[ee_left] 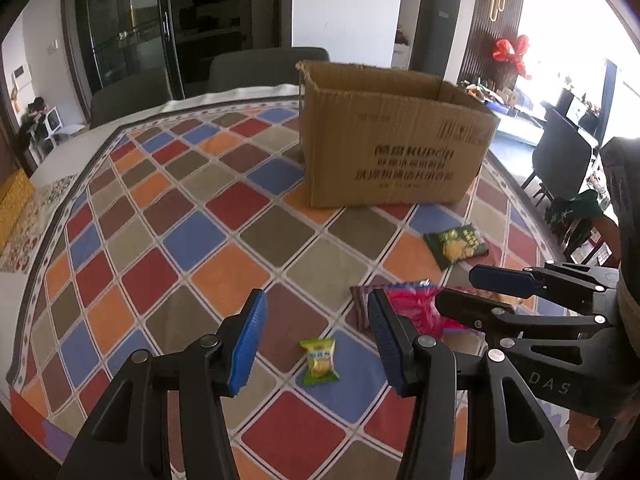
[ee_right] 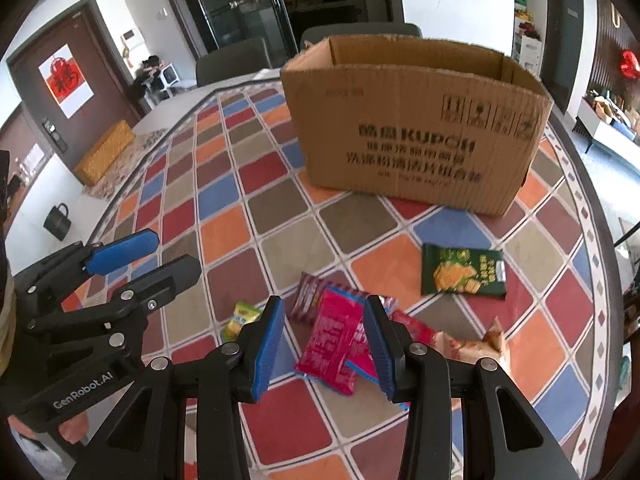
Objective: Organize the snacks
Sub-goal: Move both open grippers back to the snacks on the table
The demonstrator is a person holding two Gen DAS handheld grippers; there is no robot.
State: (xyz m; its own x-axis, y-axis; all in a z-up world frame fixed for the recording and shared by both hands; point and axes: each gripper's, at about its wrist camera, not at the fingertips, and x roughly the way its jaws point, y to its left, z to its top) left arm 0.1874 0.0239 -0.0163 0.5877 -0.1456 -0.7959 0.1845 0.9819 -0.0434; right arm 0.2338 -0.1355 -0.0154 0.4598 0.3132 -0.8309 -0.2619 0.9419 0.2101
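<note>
Left wrist view shows the left gripper with its fingers apart, hovering over a small yellow-green candy that lies flat on the counter, roughly between the blue ribbed pads. Right wrist view shows the right gripper likewise spread wide, its fingers either side of a glossy pink packet without touching it as far as I can tell. That packet overlaps a darker maroon wrapper; a crinkled pale wrapper sits to the right, and a flat dark green cracker bag lies farther off, near the box.

An open cardboard box, corrugated, plain brown with printed lettering, stands at the far side, well apart from the snacks. I cannot see into it.

My judgement: this is the approach to a pick, nothing held yet. Next, each gripper needs to lower and pinch its packet, then carry it over the box rim. The pink film looks slippery and thin, so a grip across its puffed middle should hold best. The counter's covering is a patchwork of coloured diamond tiles.
</note>
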